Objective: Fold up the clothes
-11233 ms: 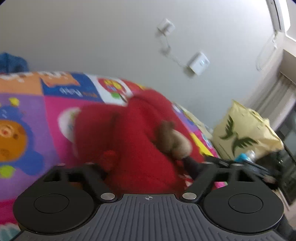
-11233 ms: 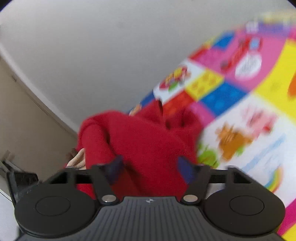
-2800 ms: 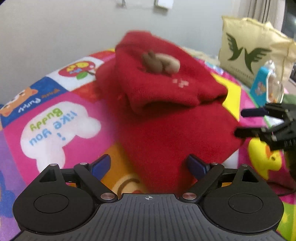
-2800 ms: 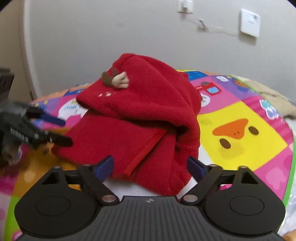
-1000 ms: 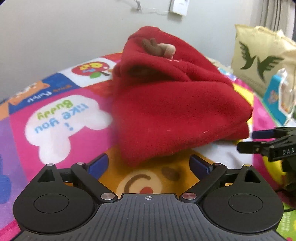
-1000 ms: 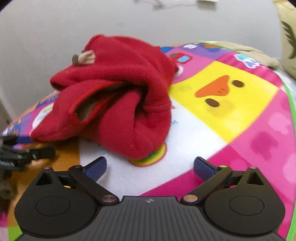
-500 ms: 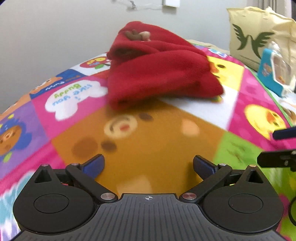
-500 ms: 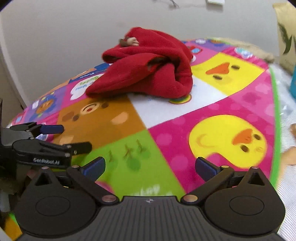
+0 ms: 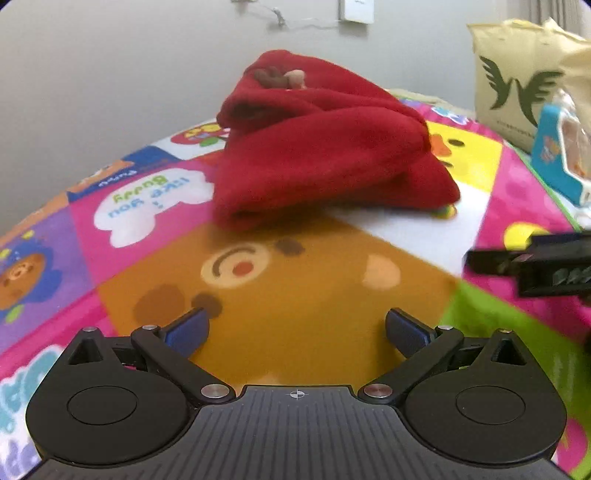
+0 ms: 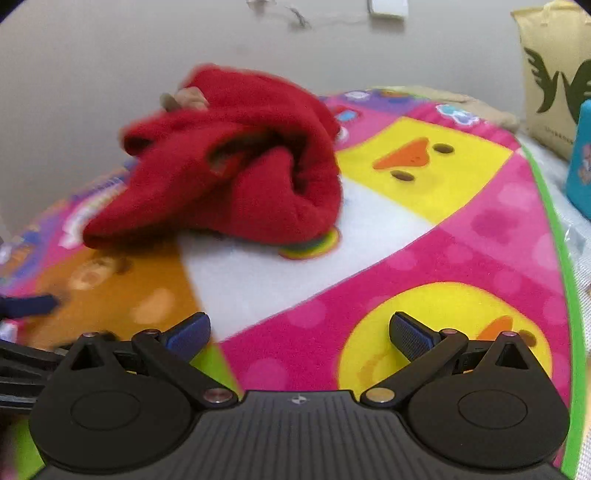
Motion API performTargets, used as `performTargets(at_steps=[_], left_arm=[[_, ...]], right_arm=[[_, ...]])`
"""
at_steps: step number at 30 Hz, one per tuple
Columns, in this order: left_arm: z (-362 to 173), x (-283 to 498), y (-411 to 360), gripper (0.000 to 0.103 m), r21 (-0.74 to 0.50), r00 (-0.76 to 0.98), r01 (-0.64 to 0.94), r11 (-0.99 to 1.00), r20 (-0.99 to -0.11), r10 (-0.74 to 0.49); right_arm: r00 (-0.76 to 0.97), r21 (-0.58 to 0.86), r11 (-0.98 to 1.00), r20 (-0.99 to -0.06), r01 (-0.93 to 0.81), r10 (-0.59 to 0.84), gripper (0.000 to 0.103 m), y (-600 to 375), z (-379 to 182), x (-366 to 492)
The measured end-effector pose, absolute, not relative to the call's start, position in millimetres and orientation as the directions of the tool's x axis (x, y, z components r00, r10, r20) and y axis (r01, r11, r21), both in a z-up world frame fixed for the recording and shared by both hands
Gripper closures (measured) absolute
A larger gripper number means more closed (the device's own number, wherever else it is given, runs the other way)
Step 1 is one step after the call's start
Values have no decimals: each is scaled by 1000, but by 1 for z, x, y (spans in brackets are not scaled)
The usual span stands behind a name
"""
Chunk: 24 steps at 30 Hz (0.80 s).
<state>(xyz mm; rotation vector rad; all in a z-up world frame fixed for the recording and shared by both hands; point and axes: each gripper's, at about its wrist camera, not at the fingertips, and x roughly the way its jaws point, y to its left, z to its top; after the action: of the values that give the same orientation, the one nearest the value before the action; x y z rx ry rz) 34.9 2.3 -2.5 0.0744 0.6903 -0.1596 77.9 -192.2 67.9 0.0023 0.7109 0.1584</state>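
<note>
The red fleece garment [image 9: 325,147] lies bunched in a loose fold on the colourful play mat [image 9: 295,288], toward the mat's far edge by the grey wall [image 9: 110,74]. A small brown and tan trim piece [image 9: 282,77] sits on its top. The left gripper [image 9: 295,328] and right gripper [image 10: 299,328] both hover over the mat's near part, jaws spread wide and holding nothing, well apart from the garment. Nothing lies between them and it. Beyond the mat's right edge stand a beige bag with a green bird print [image 9: 517,77] and a blue packet [image 9: 557,155]. A white wall plate [image 9: 356,11] with a cable hangs on the wall.
</note>
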Motion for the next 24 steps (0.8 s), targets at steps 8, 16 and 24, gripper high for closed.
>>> performTargets(at_steps=[8,16,24], left_arm=[[-2,40,0,0,18,759,158,987,-641,-110],[-2,41,2,0,15,755,162,987,-645,-115],[-3,41,2,0,12,757,159,987,-644,-115]], right_arm=[[752,40,990,-647,-134,128,0,-188,67,78],[751,45,990,-647,-132,129,0,-188,67,77],[753,41,990,-646,-132,127,0,-187,67,77]])
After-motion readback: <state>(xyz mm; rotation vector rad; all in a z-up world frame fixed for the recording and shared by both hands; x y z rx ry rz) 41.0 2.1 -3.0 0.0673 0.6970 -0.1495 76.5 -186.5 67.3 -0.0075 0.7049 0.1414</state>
